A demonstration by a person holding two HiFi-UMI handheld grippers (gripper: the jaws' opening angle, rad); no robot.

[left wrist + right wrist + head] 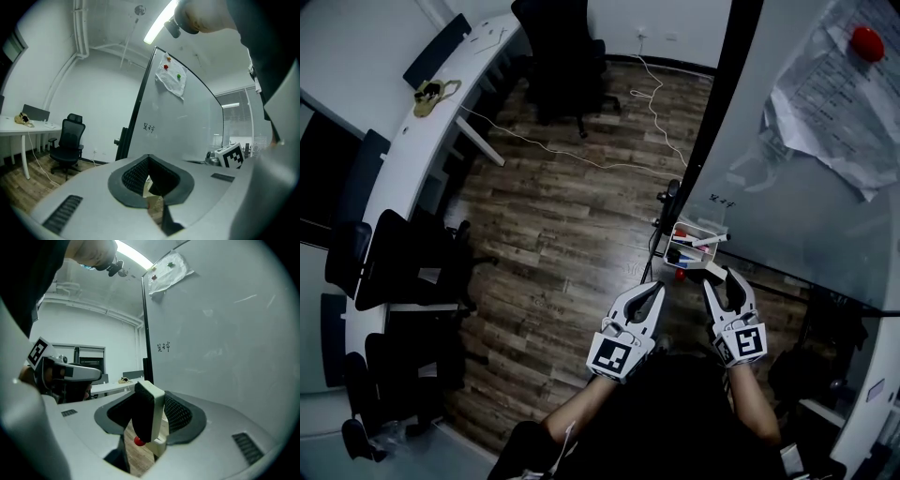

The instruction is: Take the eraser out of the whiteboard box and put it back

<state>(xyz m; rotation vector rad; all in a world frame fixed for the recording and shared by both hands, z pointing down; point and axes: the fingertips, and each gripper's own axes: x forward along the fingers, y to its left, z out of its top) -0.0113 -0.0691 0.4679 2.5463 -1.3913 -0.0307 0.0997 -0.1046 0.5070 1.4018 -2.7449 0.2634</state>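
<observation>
Clenched between the jaws of my right gripper [721, 284] is the block eraser with a white plastic back and a black felt face [149, 411]. Its felt lies against one pad and its plastic towards the other, and I judge the hold firm. Jaws on my left gripper [649, 300] are pressed together on nothing.

The eraser hangs just above the small white plastic whiteboard box [675, 246]. That box is fixed at the lower edge of the pale grey whiteboard [787, 178], near its black frame edge. To do this well I would hold the eraser steady and bring it straight over the bare part of the box, clear of the marker pens [705, 242] lying in it. I would let go only once it rests inside.

Only the head view shows the box's contents and my line to it. Only the right gripper view shows how the pads sit on the eraser, with a small red spot [139, 441] below that may be a marker cap.
</observation>
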